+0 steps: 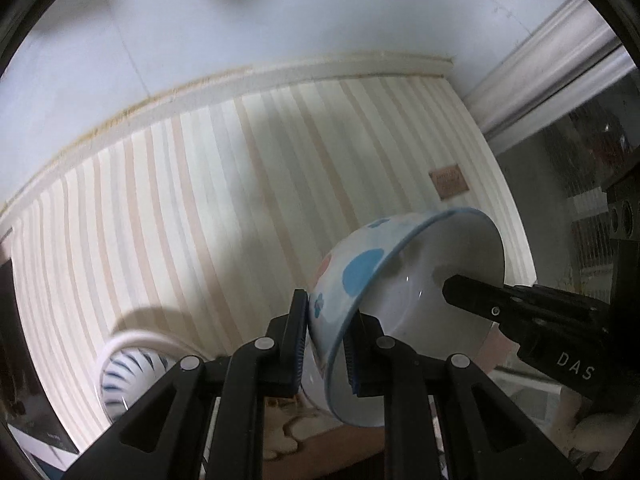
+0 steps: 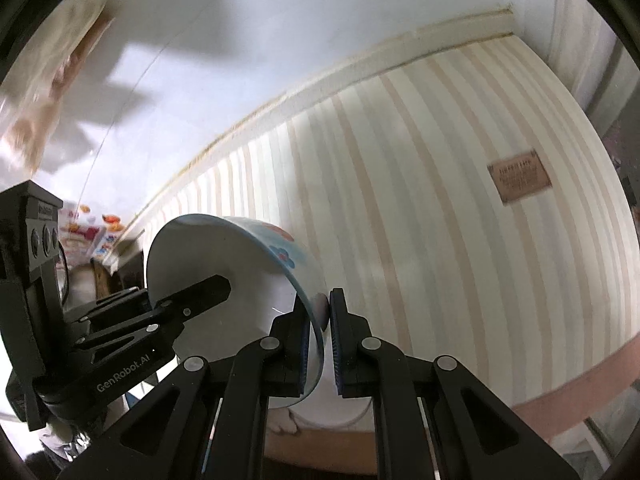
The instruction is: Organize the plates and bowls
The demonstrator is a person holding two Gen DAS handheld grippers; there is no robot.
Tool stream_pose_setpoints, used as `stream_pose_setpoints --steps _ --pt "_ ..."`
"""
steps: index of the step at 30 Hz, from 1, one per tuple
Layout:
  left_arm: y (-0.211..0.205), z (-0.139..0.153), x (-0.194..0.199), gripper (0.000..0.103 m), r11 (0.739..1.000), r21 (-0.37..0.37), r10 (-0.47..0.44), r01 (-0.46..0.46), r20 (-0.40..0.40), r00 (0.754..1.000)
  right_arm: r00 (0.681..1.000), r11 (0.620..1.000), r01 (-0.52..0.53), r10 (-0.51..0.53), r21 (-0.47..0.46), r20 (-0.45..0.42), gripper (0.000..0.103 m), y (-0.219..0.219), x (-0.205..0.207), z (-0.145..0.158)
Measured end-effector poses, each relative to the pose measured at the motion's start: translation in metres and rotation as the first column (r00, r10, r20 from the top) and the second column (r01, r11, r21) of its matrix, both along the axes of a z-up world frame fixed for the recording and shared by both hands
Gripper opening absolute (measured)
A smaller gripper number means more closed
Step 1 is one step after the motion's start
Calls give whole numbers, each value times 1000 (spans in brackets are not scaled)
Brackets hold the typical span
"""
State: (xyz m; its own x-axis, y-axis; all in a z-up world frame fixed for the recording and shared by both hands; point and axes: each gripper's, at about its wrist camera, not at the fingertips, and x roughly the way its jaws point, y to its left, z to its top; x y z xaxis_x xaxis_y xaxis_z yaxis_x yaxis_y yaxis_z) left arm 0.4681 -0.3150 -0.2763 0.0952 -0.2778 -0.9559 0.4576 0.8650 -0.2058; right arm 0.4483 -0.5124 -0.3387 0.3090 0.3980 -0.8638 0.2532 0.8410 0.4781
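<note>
Above the striped cloth (image 1: 200, 200), both tools pinch the empty dotted bowl's (image 1: 360, 268) rim.

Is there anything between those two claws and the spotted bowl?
No. The left gripper and the right gripper each pinch the bowl's wall directly at opposite sides of the rim, one finger inside and one outside, nothing between.

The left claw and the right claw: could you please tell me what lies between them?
The spotted bowl: the left claw pinches one side of its rim, the right claw the opposite side. Both wrist views show it.
</note>
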Motion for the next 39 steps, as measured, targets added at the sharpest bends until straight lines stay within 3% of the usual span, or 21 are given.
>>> stream_pose_setpoints --steps 8,14,27,39 --pt "6 -39 -27 14 999 32 -7 10 -88 996 997 1000 -2 4 28 -83 11 10 -47 -34" --pt "4 -52 -35 14 998 59 -10 16 -112 994 991 999 -7 12 39 -134 11 12 -60 -58" --pt "-7 -78 -39 14 991 125 -36 53 -138 990 981 999 -14 20 36 -192 12 12 -56 -78" --pt "-8 -84 -39 14 990 129 -30 51 -160 987 974 999 4 5 40 -224 15 13 -48 -81"
